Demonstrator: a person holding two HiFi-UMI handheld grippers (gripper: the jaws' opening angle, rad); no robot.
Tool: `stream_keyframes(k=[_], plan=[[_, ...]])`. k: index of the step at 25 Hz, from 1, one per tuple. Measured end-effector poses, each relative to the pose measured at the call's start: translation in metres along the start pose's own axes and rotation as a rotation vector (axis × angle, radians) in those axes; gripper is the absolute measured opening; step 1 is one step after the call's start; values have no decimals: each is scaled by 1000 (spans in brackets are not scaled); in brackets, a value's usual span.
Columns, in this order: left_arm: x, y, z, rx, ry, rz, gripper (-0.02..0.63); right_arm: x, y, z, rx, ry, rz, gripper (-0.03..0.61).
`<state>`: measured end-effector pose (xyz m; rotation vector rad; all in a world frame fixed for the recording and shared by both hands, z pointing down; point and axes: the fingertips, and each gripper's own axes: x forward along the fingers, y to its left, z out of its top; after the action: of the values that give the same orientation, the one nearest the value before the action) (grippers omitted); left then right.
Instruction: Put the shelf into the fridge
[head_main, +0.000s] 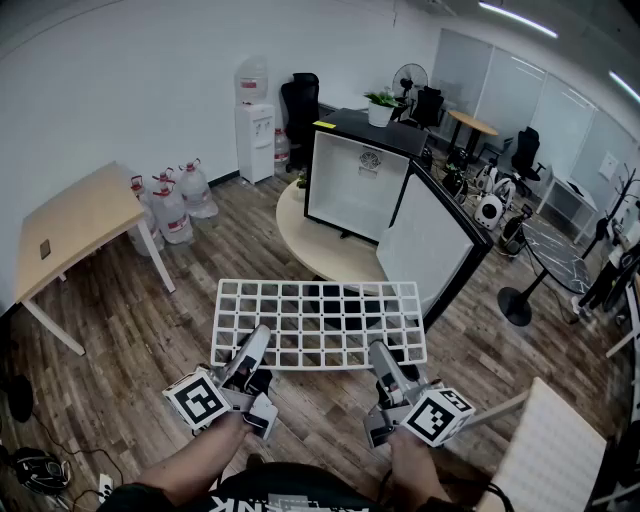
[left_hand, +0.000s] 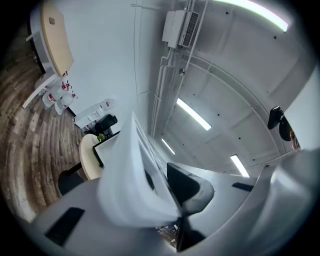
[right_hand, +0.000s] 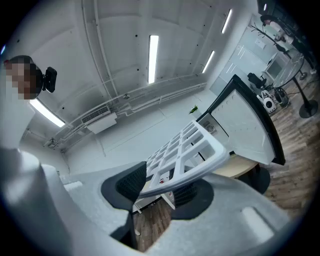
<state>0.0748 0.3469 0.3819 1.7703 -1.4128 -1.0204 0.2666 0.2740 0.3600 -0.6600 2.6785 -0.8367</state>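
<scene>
**A:** Carrying stage, item one: we are holding the shelf (head_main: 320, 322), a white grid panel, in the air just short of the round table's (head_main: 300, 245) near edge. It is not yet at the fridge (head_main: 358, 180).

**B:** Grips?

**A:** The left gripper (head_main: 254, 348) is gripping the shelf's near rim toward its left corner. The right gripper (head_main: 383, 360) is gripping the same rim toward the right corner. Each pair of jaws is pressing on the rim, with nothing else between them.

**B:** Orientation?

**A:** We are holding it roughly flat. Its long axis is running left to right, and its far long edge is pointing at the fridge's open front.

**B:** Item two?

**A:** The fridge is standing on the round table, toward the far edge. Its door (head_main: 432, 240) is hanging open on the right.

**B:** Next move?

**A:** We are judging that it calls for carrying the shelf forward, level and square to the opening. The right corner needs to clear the open door. Any ledges inside are too small to make out.
</scene>
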Motion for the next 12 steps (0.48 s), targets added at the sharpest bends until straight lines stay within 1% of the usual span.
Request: stream_keyframes(k=[8,12], plan=[[-3,3,9,1,5,1,77,7,5,-3,-2,-1,-3,140],[-3,4,11,-2,5,-11,77,8,8,-5,0,-8,1,140]])
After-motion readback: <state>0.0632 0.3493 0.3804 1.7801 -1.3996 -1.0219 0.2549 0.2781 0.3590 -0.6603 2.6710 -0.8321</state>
